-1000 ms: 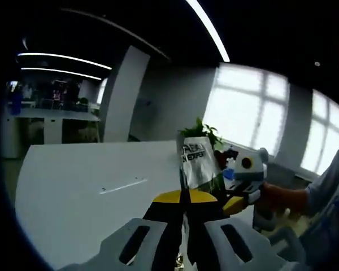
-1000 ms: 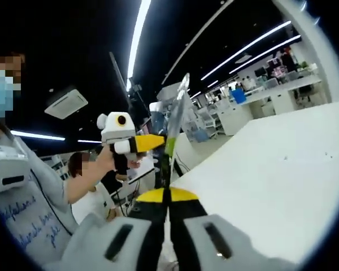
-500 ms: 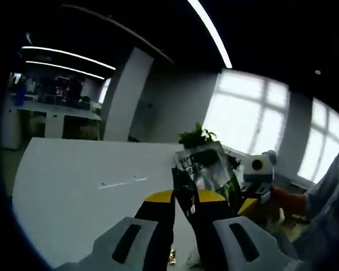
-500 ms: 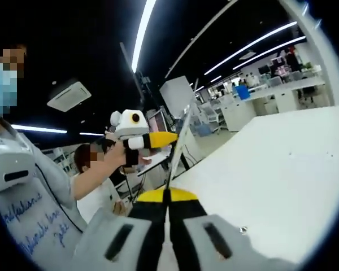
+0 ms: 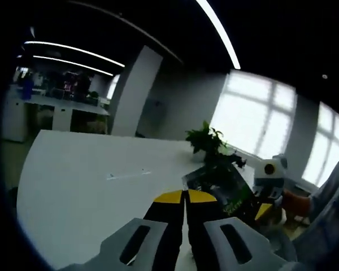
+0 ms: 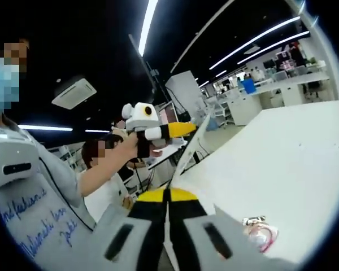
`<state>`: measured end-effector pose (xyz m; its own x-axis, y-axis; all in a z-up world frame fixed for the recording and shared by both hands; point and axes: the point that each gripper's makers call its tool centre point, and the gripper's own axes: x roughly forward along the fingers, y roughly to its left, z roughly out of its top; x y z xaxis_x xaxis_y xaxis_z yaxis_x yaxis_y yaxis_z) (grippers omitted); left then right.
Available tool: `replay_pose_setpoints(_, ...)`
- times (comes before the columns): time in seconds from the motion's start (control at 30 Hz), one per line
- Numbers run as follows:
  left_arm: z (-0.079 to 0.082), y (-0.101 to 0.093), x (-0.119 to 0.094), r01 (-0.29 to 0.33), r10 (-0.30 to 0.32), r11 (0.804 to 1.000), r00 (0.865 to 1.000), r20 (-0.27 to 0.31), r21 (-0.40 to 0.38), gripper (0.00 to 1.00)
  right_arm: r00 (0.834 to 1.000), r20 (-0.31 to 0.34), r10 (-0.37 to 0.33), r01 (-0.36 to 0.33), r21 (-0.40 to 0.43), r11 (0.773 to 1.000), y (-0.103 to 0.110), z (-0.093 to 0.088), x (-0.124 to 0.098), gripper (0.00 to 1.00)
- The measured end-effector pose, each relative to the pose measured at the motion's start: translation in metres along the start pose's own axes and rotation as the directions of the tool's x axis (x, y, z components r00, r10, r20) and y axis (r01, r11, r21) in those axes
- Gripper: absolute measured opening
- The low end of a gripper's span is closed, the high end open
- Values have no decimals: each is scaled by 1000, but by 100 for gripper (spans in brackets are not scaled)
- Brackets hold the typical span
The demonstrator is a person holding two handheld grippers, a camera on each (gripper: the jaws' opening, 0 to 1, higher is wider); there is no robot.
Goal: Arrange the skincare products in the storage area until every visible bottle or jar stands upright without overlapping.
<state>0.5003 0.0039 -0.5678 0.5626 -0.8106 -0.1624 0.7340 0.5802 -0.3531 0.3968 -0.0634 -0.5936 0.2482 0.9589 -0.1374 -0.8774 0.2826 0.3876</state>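
Left tongs point(image 5: 186, 195): we see the yellow tips pressed together, with a dark packet point(image 5: 225, 189) rising just behind them – we cannot tell whether they pinch its edge.
Right tongs point(image 6: 166, 193): we see the tips closed on a thin edge-on sheet point(image 6: 191, 151) that slants up toward the other tool.
Packet: dark, glossy, with green print, tilted – held in the air above the white surface point(image 5: 79, 186).
Small item point(image 6: 259, 232): pink-and-clear wrapper lying flat on the surface, near the right tongs.
Plant point(image 5: 206, 141): potted, at the surface's far edge.
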Motion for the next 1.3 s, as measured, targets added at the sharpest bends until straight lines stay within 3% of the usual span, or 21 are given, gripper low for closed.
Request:
replay_pose_setpoints(0.1, -13, 5, -3, -42, 46, 998, 997, -61, 56, 0, 1000, -19, -15, 15, -3, 1000, 3, -6, 4, 1)
replay_pose_setpoints(0.37, -54, 16, -8, -95, 111, 991, 976, -188, 93, 0, 998, -50, -47, 47, -8, 999, 16, -20, 17, 1)
replay_pose_setpoints(0.5, -83, 20, -10, -106, 138, 986, 952, -274, 126, 0, 996, -73, -48, 48, 1, 999, 21, -34, 25, 1)
replay_pose_setpoints(0.57, -100, 21, -12, -106, 147, 985, 932, -331, 139, 0, 996, -83, -40, 43, 32, 999, 23, -45, 29, 1)
replay_pose_setpoints(1.07, -162, 17, -10, -83, 113, 993, 879, -464, 85, 0, 992, -115, -60, 76, 143, 987, 24, -84, 33, 1)
replay_pose_setpoints(1.3, -188, 14, -11, -66, 103, 994, 840, -532, 88, 0, 987, -150, -61, 89, 187, 978, 23, -104, 34, 1)
